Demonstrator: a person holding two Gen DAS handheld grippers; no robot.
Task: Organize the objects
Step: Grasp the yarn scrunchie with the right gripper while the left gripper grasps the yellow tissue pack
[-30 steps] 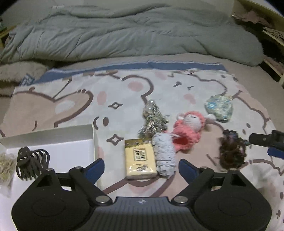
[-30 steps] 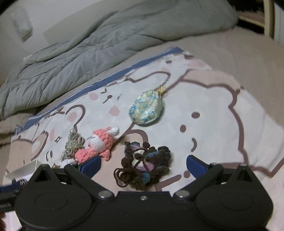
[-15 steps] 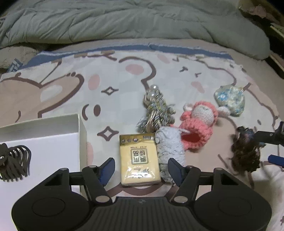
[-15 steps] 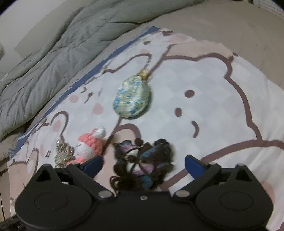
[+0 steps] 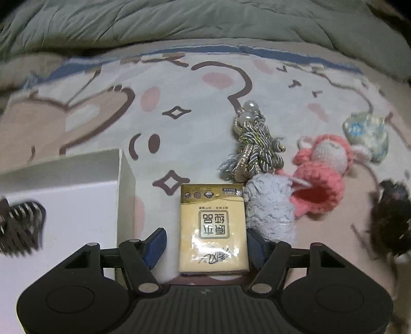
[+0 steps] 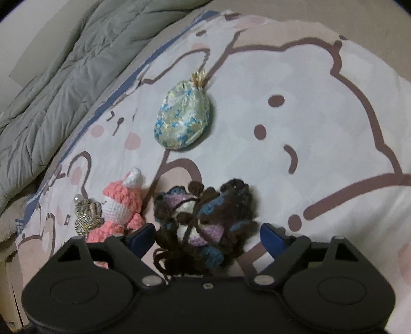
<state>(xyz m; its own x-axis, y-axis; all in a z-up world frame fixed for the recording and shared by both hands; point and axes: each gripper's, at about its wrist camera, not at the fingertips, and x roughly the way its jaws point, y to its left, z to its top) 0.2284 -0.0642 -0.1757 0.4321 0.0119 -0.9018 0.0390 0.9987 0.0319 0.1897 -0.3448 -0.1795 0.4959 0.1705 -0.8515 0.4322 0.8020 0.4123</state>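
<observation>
A yellow tissue pack [image 5: 213, 227] lies on the bear-print blanket between the open jaws of my left gripper [image 5: 205, 244]; the jaws stand on either side of it, apart from its left edge. A grey crochet piece [image 5: 269, 208], a pink crochet doll [image 5: 321, 177], a gold-grey tassel [image 5: 253, 146] and a blue-white pouch [image 5: 367, 133] lie to its right. My right gripper [image 6: 208, 236] is open around a dark brown crochet doll [image 6: 203, 221]. The pouch [image 6: 182, 120] and pink doll [image 6: 120, 205] lie beyond it.
A white box [image 5: 64, 205] stands at the left, holding a black hair claw [image 5: 20, 228]. A grey quilt [image 5: 205, 20] is bunched along the far side of the bed. The dark doll also shows at the right of the left wrist view [image 5: 390, 221].
Both grippers have moved forward and down. The left jaws have narrowed and now flank the tissue pack. The right jaws now flank the dark crochet doll.
</observation>
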